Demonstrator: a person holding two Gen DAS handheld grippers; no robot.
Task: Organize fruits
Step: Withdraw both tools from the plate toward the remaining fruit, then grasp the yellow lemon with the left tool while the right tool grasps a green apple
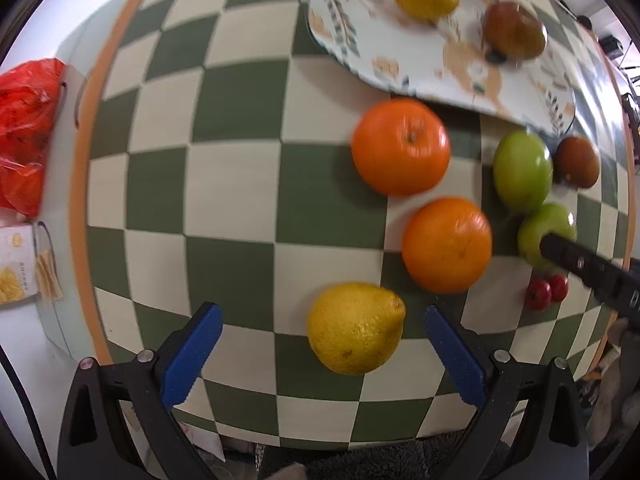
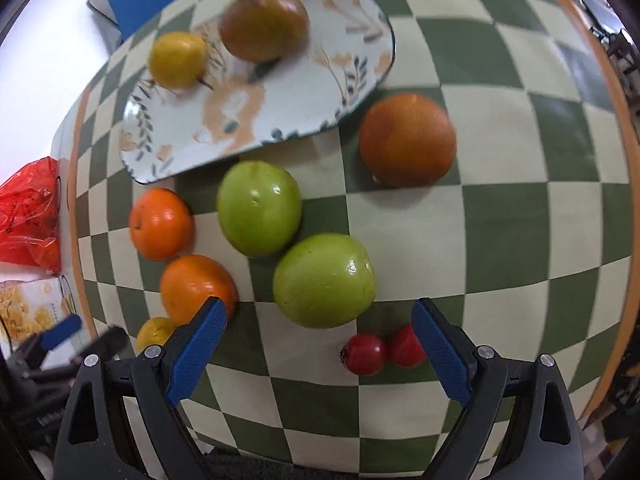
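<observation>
Fruit lay scattered on the checked table (image 1: 240,184), only a lemon and a brownish tomato already on the patterned plate (image 2: 168,148) toward the far edge. Two oranges (image 1: 401,146) and two green apples (image 2: 324,280) sat mid-table. A loose lemon (image 1: 356,328) lay between the gaping blue pads of the left gripper (image 1: 320,354). The right gripper (image 2: 318,350), also wide apart and empty, hung near two cherry tomatoes (image 2: 365,354). Best to centre each fruit squarely between the pads before squeezing gently.
</observation>
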